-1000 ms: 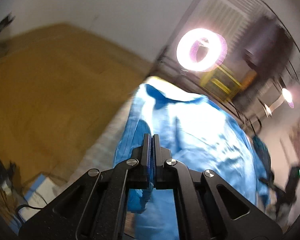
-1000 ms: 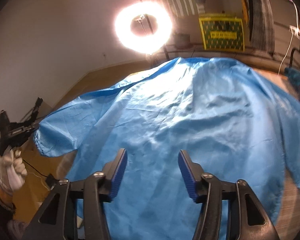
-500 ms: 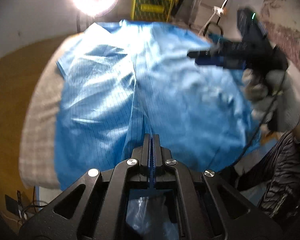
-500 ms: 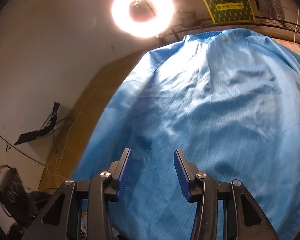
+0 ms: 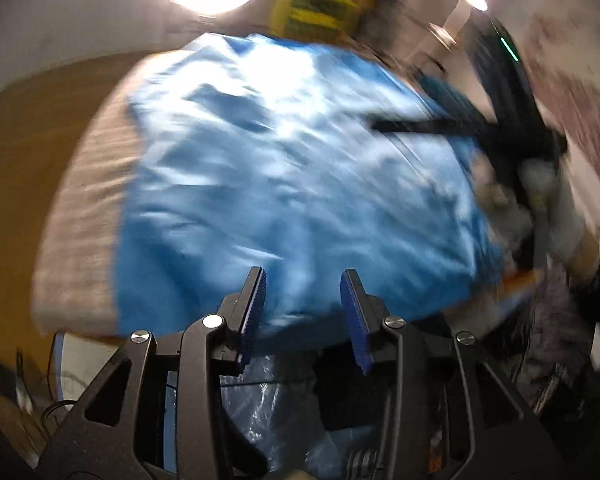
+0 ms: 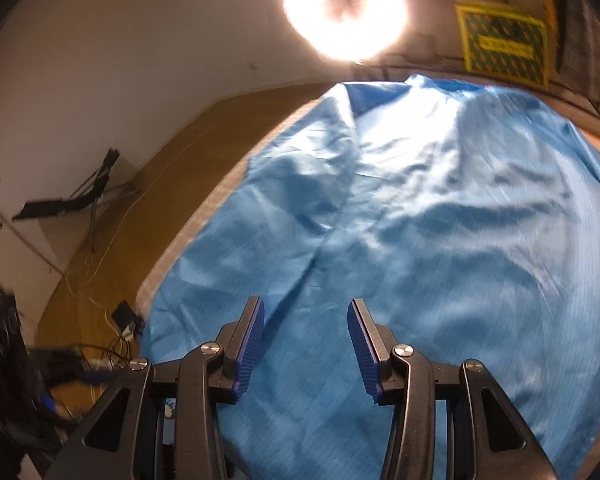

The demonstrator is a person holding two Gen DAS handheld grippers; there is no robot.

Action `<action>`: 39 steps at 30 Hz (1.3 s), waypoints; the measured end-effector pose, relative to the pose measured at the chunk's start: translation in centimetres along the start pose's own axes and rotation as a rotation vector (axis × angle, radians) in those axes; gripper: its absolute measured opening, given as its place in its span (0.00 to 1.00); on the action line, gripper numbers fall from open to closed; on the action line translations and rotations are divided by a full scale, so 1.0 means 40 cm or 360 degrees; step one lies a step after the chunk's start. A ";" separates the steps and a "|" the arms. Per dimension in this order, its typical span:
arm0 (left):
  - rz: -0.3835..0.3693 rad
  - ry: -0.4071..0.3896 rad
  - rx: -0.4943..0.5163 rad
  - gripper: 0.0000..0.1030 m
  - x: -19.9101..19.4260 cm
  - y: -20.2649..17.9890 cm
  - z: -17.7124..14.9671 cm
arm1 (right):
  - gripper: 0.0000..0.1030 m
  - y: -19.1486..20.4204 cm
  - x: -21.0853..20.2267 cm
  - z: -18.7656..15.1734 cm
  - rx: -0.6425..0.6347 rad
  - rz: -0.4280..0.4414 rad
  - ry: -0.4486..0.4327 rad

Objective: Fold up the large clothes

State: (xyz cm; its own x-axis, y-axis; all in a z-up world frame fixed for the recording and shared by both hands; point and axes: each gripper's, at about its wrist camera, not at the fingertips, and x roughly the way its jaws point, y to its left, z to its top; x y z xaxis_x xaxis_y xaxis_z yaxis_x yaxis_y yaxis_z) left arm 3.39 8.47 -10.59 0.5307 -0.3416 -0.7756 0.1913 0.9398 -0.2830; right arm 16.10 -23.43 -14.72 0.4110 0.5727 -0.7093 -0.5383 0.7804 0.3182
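Note:
A large shiny blue garment (image 5: 292,176) lies spread over a table, with one side folded in over the body along a long crease (image 6: 339,208). My left gripper (image 5: 303,280) hovers over the garment's near edge; its jaws are opening and nothing sits between the blue pads. In the right wrist view the garment (image 6: 439,240) fills the frame, and my right gripper (image 6: 305,308) hangs just above the cloth with jaws apart, gripping nothing. The right gripper's black body (image 5: 511,128) shows blurred at the right of the left wrist view.
A grey checked table cover (image 5: 88,200) shows left of the garment. A bright ring light (image 6: 343,8) and a yellow crate (image 6: 503,46) stand beyond the far end. Cables and dark gear (image 6: 112,332) lie on the wooden floor at left. A person's dark sleeve (image 5: 559,320) is at right.
The left gripper, shut on the garment's edge before, has carried it across, swung to face the table and let go, jaws now apart. The right gripper drifted lower toward the cloth.

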 end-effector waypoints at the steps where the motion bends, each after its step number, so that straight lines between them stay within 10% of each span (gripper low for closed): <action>1: 0.0016 -0.0043 -0.0147 0.39 -0.019 0.052 0.000 | 0.45 0.022 0.002 -0.005 -0.0041 0.0017 0.0000; 7: 0.0095 -0.0099 -0.0821 0.38 -0.052 0.313 -0.025 | 0.55 0.207 0.068 -0.073 -0.0454 0.0082 0.0075; 15: 0.0030 0.0146 -0.1075 0.38 0.070 0.447 -0.073 | 0.73 0.441 0.180 -0.225 -0.1140 -0.0059 0.0133; 18: -0.0013 0.0208 -0.1070 0.38 0.112 0.446 -0.076 | 0.59 0.444 0.233 -0.250 -0.1222 -0.0177 0.0217; 20: -0.0060 0.0243 -0.1070 0.38 0.141 0.434 -0.073 | 0.19 0.417 0.257 -0.249 -0.1167 -0.0193 0.0299; 23: -0.0092 0.0225 -0.1057 0.38 0.165 0.424 -0.060 | 0.03 0.367 0.247 -0.215 -0.0984 -0.0131 0.0303; 25: -0.0115 0.0213 -0.1039 0.02 0.176 0.411 -0.040 | 0.00 0.334 0.221 -0.181 -0.0834 -0.0076 0.0271; 30: -0.0004 0.0157 -0.0844 0.02 0.162 0.345 0.005 | 0.00 0.253 0.137 -0.106 -0.0518 0.0068 0.0148; 35: 0.0252 0.0065 -0.0651 0.01 0.103 0.308 0.011 | 0.52 0.277 0.113 -0.128 -0.0617 0.0181 0.0172; 39: 0.0394 0.0066 -0.0594 0.00 0.097 0.313 -0.001 | 0.58 0.360 0.140 -0.211 -0.0919 0.0185 0.0258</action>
State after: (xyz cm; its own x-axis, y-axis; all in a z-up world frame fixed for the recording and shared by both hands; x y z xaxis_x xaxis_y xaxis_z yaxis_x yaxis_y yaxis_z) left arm 7.80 18.90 -17.18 0.4878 -0.1137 -0.8655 -0.2522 0.9308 -0.2644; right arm 4.44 -11.08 -19.43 0.2331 0.5650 -0.7915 -0.9035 0.4269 0.0387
